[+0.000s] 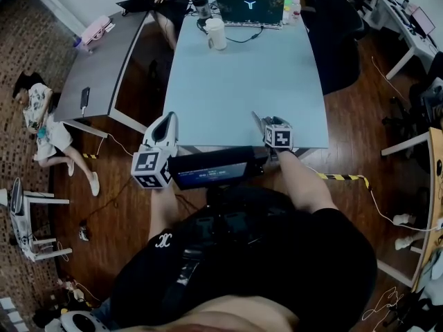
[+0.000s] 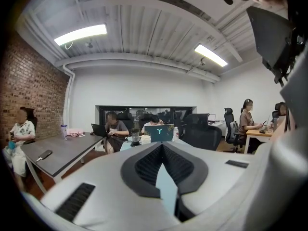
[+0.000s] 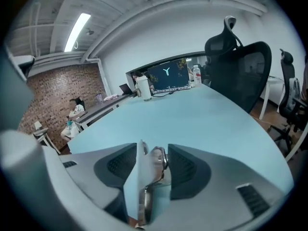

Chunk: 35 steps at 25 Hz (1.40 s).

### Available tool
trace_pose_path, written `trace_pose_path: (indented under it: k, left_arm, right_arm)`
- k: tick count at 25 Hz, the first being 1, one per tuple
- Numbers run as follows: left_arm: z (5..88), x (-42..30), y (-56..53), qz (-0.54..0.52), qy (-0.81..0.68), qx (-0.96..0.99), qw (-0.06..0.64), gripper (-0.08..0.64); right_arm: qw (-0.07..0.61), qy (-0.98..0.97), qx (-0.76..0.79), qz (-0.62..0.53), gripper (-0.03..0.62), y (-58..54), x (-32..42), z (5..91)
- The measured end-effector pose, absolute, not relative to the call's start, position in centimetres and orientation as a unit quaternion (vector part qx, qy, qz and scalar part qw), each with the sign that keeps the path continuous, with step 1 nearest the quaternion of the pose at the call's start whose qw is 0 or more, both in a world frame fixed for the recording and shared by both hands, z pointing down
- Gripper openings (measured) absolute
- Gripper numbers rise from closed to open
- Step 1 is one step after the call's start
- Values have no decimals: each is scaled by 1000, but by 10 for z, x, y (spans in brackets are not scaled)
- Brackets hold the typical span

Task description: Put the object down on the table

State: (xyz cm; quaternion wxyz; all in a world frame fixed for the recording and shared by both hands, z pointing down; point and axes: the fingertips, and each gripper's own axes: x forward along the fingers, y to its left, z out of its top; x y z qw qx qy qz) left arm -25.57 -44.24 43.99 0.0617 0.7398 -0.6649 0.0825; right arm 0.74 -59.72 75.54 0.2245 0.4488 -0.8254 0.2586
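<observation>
A thin shiny metal object [image 3: 156, 160] stands on edge between the jaws of my right gripper [image 3: 153, 150]. The jaws are apart, the object leans toward the left one, and no pad clearly presses on it. In the head view the right gripper [image 1: 265, 124] hovers at the near edge of the light blue table [image 1: 242, 75], and the object [image 1: 257, 120] shows as a thin grey sliver. My left gripper [image 1: 168, 118] sits at the table's near left corner. Its fingertips [image 2: 162, 148] meet, with nothing held.
At the table's far end stand an open laptop [image 1: 249, 9], a white cup [image 1: 217, 33] and a dark tumbler [image 1: 201, 5]. A grey desk [image 1: 104, 61] with a phone [image 1: 84, 99] is on the left. A black office chair [image 3: 240, 71] is on the right. People sit around the room.
</observation>
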Motion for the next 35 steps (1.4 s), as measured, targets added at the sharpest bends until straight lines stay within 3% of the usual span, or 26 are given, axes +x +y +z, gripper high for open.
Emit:
trace_pose_path:
  k: [3, 6, 11, 14, 16, 21, 26, 35]
  left_arm:
    - [439, -252, -447, 83, -662, 742, 60, 2]
    - [439, -247, -449, 83, -658, 746, 60, 2]
    - [438, -239, -454, 80, -654, 749, 60, 2]
    - [436, -229, -456, 78, -650, 754, 59, 2]
    - [437, -222, -457, 79, -647, 756, 56, 2]
    - [440, -205, -459, 75, -648, 756, 54, 2]
    - [437, -181, -453, 67, -642, 762, 47, 2]
    - [412, -159, -429, 59, -623, 780, 13, 2]
  right_arm:
    - [239, -826, 465, 211, 296, -604, 16, 749]
    - [227, -835, 470, 174, 307, -611, 27, 731]
    - [95, -840, 514, 146, 305, -628, 70, 640]
    - [-16, -829, 549, 107, 163, -621, 107, 545]
    - [-70, -825, 558, 55, 106, -607, 127, 476]
    - [-128, -831, 531, -108, -18, -551, 149, 346]
    - [-142, -834, 499, -188, -23, -486, 157, 305]
    - [-115, -839, 515, -129, -23, -418, 177, 342]
